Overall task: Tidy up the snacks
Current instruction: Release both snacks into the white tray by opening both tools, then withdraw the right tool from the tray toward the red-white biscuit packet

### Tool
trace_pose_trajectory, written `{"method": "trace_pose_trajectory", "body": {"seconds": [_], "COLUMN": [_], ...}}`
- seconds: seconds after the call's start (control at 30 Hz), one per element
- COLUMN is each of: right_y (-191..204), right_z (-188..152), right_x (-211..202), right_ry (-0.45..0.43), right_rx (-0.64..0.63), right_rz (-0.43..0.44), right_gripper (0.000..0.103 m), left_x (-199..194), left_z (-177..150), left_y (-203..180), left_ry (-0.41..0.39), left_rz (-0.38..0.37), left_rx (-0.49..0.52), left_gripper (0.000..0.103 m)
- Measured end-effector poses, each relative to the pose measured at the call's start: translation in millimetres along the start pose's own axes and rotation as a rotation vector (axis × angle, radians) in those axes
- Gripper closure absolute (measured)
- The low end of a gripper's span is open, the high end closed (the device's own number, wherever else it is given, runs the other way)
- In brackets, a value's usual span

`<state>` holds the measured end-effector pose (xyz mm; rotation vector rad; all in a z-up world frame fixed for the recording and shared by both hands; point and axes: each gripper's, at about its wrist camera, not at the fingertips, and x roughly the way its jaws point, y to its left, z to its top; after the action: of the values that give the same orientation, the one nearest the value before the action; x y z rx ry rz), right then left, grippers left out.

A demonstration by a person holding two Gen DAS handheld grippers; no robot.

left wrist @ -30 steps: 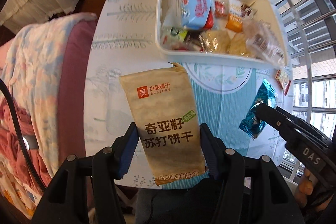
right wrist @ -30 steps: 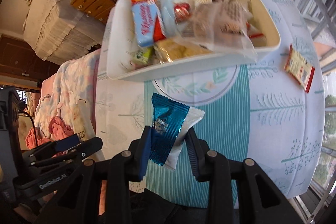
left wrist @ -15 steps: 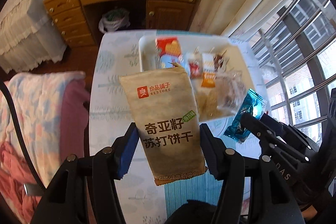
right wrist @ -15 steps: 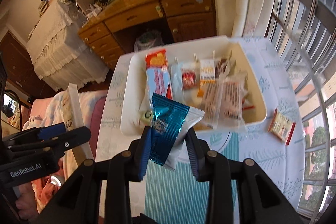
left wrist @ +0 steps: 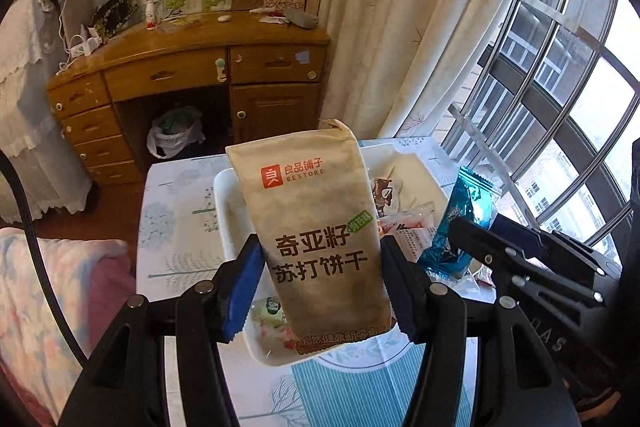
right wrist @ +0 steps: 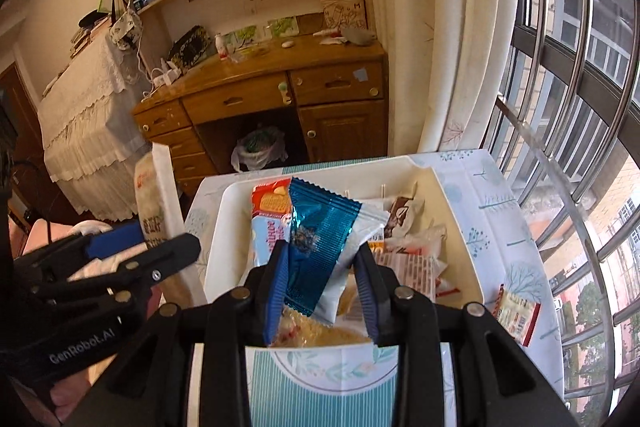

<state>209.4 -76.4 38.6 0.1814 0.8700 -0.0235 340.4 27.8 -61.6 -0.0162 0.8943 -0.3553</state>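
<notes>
Both packets had risen since the earlier frame, and we carried them above the cream plastic tray (right wrist: 460, 227) of snacks. Tan paper-look cracker pouch (left wrist: 320, 227): light, crushable contents, best pinched across its lower half; left gripper (left wrist: 324, 291) clamped it there. Teal foil snack sachet (right wrist: 320, 243): slick, soft; right gripper (right wrist: 322, 291) pinched its lower end. Patterned tablecloth (right wrist: 500, 211) beneath.
</notes>
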Motion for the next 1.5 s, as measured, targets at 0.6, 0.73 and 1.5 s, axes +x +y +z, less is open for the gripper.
{"method": "trace_pose_trajectory", "body": {"seconds": [0.6,0.73,1.5], "right_y": [-34,-47,-143], "right_z": [-8,-9,-35], "right_x": [-32,-43,-61], "right_ry": [-0.008,-0.011,0.069], "right_rx": [0.049,0.035,-0.057], "right_rz": [-0.005,0.003,-0.054], "right_gripper": [0.03,0.029,0.02], "left_x": [-15,-24,-19], "left_z": [-10,-17,-64], "left_y": [-17,-30,-113], "left_ry": [0.051,0.053,0.119], "left_rz": [0.037,0.057,0.14], "left_rx": [-0.078,-0.107,-0.198], "left_gripper": [0.014,0.014,0.014]}}
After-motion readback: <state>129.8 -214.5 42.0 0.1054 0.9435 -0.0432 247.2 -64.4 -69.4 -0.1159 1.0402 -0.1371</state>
